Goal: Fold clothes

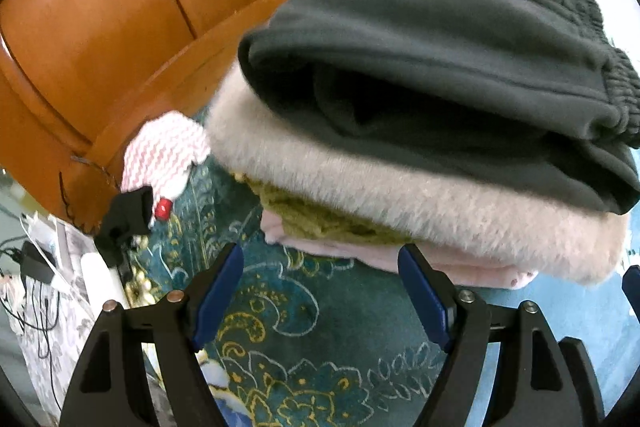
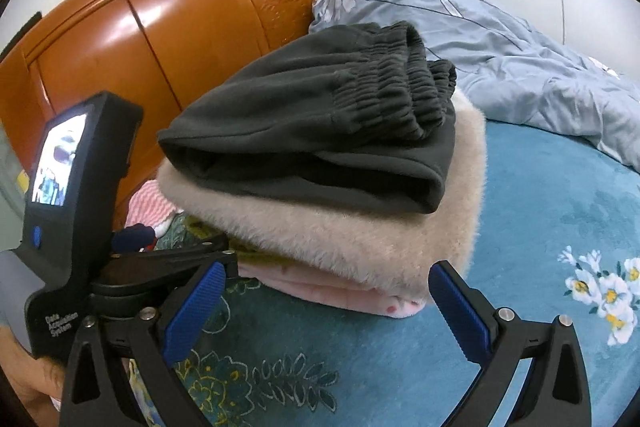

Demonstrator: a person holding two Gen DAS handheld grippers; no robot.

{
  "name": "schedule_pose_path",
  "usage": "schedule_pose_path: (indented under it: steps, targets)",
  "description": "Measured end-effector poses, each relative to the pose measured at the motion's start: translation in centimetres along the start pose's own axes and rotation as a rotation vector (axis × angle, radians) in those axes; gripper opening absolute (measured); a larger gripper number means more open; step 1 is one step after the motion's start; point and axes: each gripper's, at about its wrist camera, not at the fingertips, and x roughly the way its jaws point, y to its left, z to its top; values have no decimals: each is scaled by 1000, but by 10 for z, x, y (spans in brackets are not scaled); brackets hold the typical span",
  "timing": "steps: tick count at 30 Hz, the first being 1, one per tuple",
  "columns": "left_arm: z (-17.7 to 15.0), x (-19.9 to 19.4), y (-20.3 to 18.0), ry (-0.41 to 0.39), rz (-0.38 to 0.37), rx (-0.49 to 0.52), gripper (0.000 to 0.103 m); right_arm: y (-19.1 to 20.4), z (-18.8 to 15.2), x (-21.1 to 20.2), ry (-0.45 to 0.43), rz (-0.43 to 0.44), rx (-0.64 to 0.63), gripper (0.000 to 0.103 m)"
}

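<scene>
Evidently I held both grippers, left (image 1: 320,291) and right (image 2: 328,301), wide open and empty before the stack (image 2: 320,227) on the bed (image 2: 520,227), dark trousers (image 2: 304,115) folded on top.

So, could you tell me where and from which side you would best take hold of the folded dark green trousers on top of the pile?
I would grip the dark green trousers at the rounded fold edge nearest the right gripper, coming in low from the front. There the layers bulge clear of the cream fluffy garment, so open jaws could probably pinch them all; the elastic waistband lies at the far end.
</scene>
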Motion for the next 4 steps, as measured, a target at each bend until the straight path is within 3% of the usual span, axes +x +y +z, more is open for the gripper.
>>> schedule_pose_path:
  steps: [4]
  targets:
    - [-4, 3, 2, 16, 14, -12, 80, -2, -1, -4, -11, 1, 12, 103]
